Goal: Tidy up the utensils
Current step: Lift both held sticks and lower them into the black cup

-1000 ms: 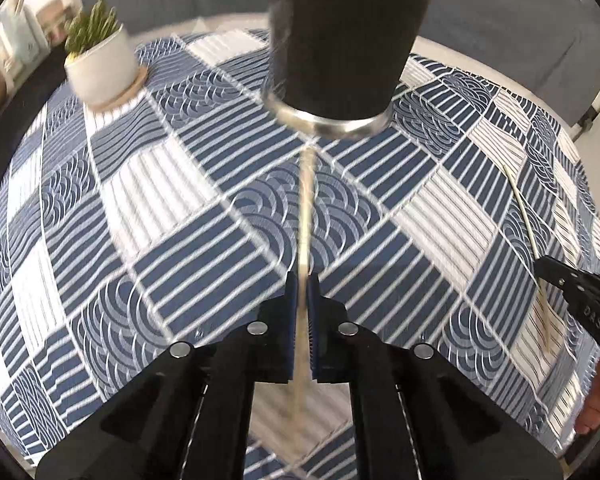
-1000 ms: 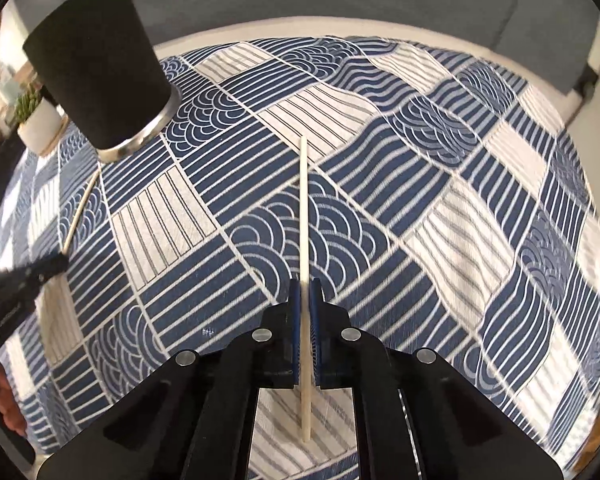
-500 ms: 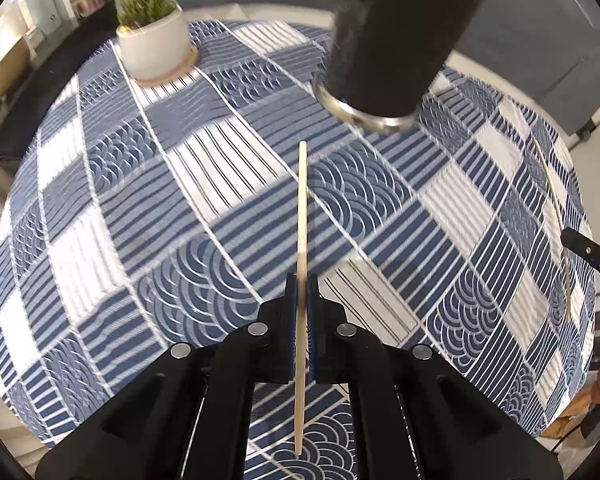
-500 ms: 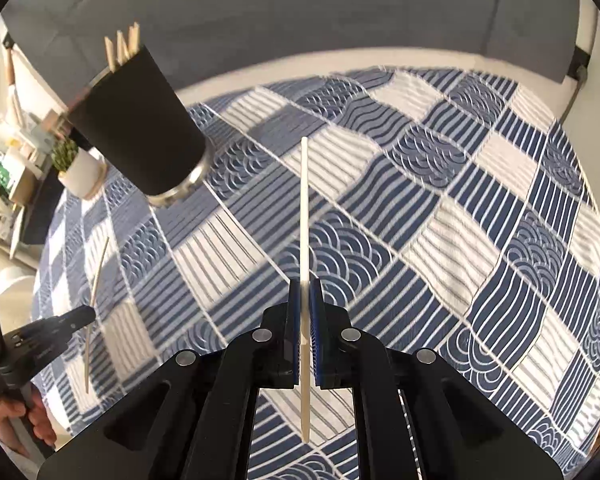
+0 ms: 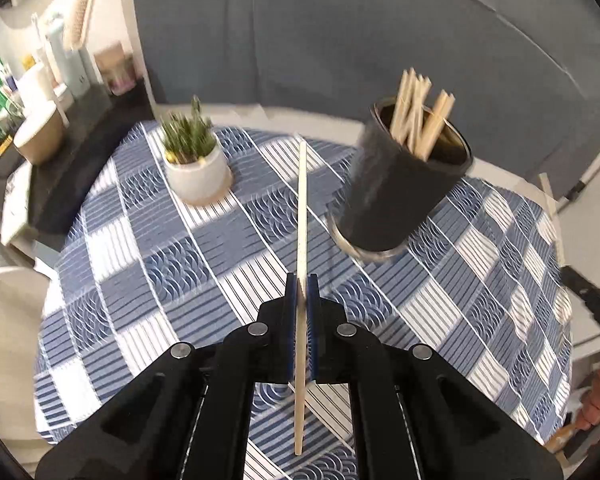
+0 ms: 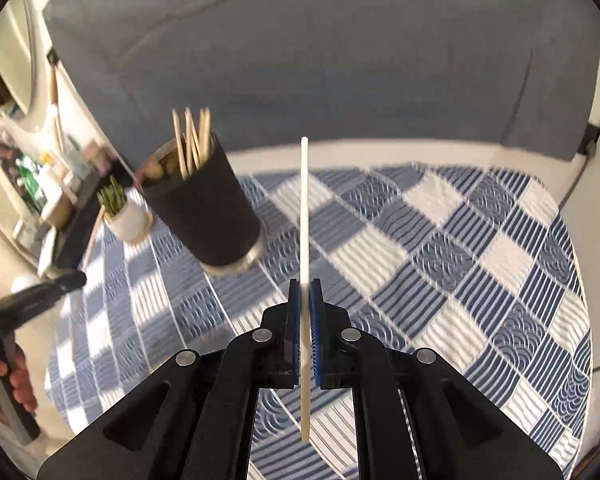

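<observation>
My left gripper [image 5: 301, 280] is shut on a pale wooden chopstick [image 5: 301, 208] that sticks out ahead of the blue pads, high above the table. A black cylindrical holder [image 5: 396, 196] with several chopsticks [image 5: 416, 120] standing in it sits to the right of that stick's tip. My right gripper [image 6: 305, 283] is shut on a second, whiter chopstick [image 6: 304, 200], also lifted off the table. In the right wrist view the black holder [image 6: 204, 216] stands to the left of the held stick, and the left gripper [image 6: 40, 300] shows at the far left edge with a hand [image 6: 4, 376] on it.
A round table wears a blue-and-white patchwork cloth [image 5: 204, 264]. A small plant in a white pot [image 5: 194, 168] stands at its far left. A grey sofa [image 6: 320, 60] lies behind the table, and a cluttered shelf [image 5: 40, 92] is at the left.
Both grippers have risen well above the table, each carrying its chopstick off the cloth. The holder's open top and the sticks inside it have come into view.
</observation>
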### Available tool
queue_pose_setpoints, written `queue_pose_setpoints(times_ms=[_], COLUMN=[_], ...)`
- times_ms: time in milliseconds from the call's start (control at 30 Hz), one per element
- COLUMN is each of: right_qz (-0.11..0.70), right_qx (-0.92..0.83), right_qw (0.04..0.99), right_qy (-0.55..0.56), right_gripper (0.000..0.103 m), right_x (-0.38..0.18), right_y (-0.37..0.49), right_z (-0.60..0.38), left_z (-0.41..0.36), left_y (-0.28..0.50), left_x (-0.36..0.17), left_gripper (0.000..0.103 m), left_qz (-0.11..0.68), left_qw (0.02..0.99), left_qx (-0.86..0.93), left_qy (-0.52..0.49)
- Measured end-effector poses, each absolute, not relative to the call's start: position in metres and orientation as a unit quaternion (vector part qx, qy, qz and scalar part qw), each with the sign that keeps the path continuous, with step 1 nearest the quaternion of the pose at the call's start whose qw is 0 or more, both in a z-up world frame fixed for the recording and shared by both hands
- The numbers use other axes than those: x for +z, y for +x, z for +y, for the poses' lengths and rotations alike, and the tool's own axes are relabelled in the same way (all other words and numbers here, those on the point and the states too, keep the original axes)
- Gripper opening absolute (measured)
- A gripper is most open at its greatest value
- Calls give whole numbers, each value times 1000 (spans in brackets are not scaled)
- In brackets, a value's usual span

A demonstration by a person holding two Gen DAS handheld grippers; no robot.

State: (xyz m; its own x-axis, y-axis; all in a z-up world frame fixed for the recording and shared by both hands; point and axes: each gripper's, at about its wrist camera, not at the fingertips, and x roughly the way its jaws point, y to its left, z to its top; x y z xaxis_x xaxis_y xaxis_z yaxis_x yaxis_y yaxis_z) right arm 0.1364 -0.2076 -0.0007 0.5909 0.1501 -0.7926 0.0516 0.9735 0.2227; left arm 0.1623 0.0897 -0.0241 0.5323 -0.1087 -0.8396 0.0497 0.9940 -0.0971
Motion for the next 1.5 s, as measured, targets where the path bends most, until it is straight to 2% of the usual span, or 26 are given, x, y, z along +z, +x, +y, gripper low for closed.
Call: queue_pose_setpoints(times_ms=[167,333,633,867,1000,1167,1500], right_qz=[406,382,339,280,259,240,194], right_qx=[25,19,64,103,142,169,182], right_qw=[905,921,936,947,938,932,937], right_qy=[121,78,76,114,179,212,227], right_gripper=[5,5,5,5,5,5,5], right_x=[43,73,87,80,64,48,28], right_y=[150,165,199,223,241,255,272], right_z=[-204,-182,-145,-142,-147,-143,-145], left_z=[85,80,74,72,72,80,67], left_y=[178,196,239,263,268,276,279], left_x=[3,26,51,57,54,48,41], left_gripper=[5,5,5,5,5,5,5], left_qz=[462,445,418,365,318,267,169], left_qw=[884,893,900,908,918,904,900], left_qx=[-58,-62,-115,-190,-219,-295,-379], left_qy=[-37,-14,-35,-75,-95,-158,-134])
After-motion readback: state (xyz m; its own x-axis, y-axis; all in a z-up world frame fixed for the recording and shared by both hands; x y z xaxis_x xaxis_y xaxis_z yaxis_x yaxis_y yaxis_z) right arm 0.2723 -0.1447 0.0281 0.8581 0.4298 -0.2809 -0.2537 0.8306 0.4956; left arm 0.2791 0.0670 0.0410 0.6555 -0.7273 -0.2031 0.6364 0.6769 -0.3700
